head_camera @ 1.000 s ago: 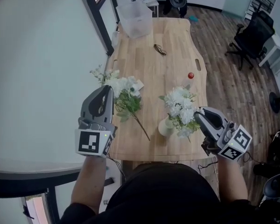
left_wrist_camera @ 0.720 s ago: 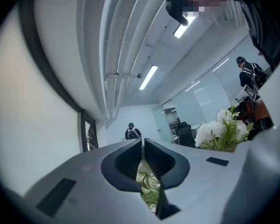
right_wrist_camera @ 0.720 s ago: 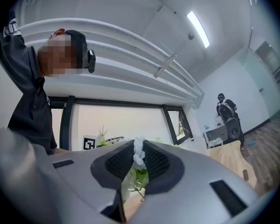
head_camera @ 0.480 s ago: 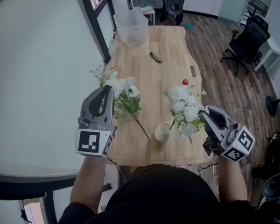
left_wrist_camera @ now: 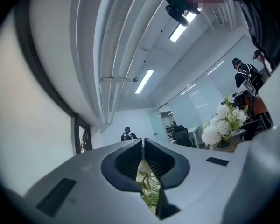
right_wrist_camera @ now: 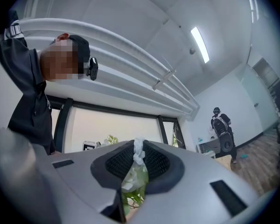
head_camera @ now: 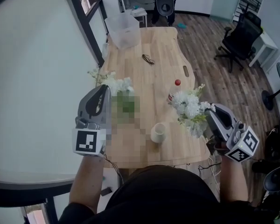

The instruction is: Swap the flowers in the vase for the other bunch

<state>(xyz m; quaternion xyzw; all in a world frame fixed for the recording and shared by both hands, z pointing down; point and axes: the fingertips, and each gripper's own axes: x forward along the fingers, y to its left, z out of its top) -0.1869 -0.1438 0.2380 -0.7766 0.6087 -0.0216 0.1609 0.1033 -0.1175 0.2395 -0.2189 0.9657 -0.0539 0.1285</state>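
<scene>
Left of the vase (head_camera: 158, 132), my left gripper (head_camera: 102, 91) is clamped down on the stems of the other bunch (head_camera: 113, 83), with white blooms fanning out beyond the jaw tips. The vase itself stands upright and empty near the front edge of the wooden table (head_camera: 163, 45). Right of the vase, my right gripper (head_camera: 211, 110) is closed on the bouquet (head_camera: 189, 107), its white heads and green leaves held clear of the vase's rim.

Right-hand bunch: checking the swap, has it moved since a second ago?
Yes: the bunch, in the right gripper, is now clear of the vase, up and rightward.
</scene>
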